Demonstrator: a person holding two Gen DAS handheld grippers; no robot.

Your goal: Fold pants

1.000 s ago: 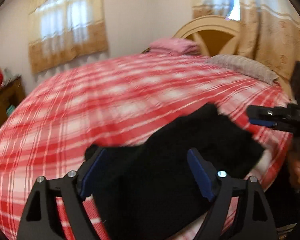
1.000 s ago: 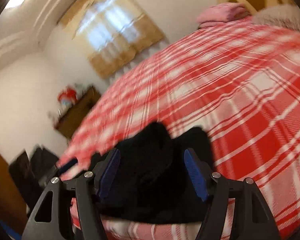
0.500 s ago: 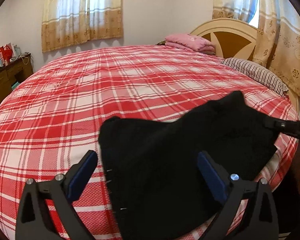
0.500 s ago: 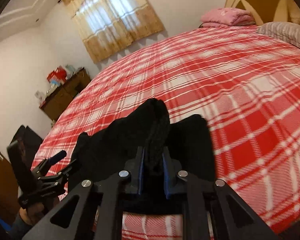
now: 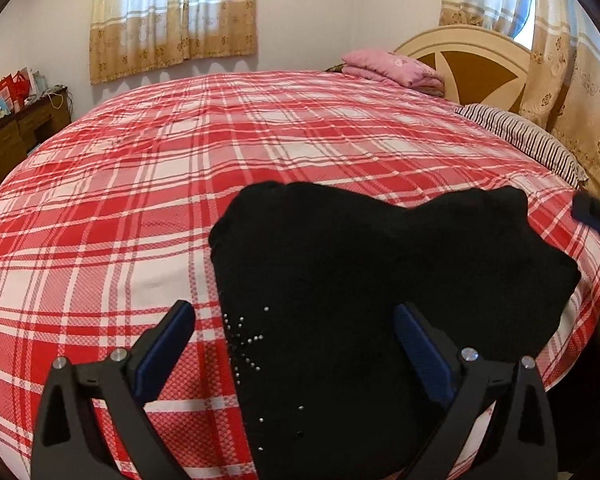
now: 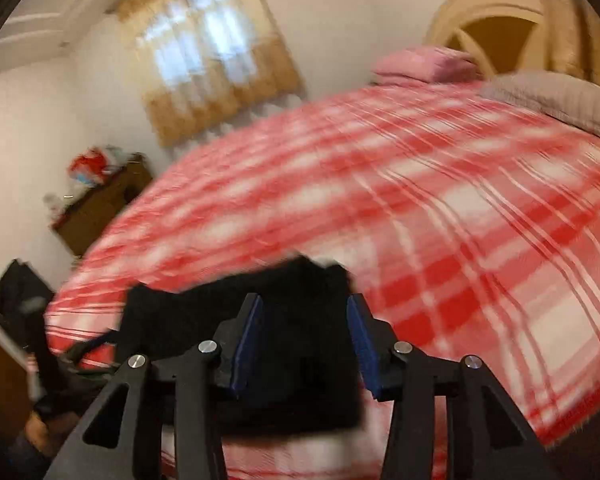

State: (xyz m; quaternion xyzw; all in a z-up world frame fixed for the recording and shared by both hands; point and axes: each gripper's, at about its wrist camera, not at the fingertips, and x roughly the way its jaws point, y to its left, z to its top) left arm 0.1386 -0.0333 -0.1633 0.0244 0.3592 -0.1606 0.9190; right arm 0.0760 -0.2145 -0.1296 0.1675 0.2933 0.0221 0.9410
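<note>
pants lie lengthwise along bed near edge | left gripper fingers wide apart, straddling pants' left end, nothing gripped | right gripper fingers just opening, half apart over right end, unclamped

Left gripper with black triangular-cutout finger arms, blue pads inside the tips, silver screws behind them, right gripper alike

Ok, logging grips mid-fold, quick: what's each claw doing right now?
Left claw: open, holding nothing, over the black fabric pants.
Right claw: just reopened, pads off pants.
</note>
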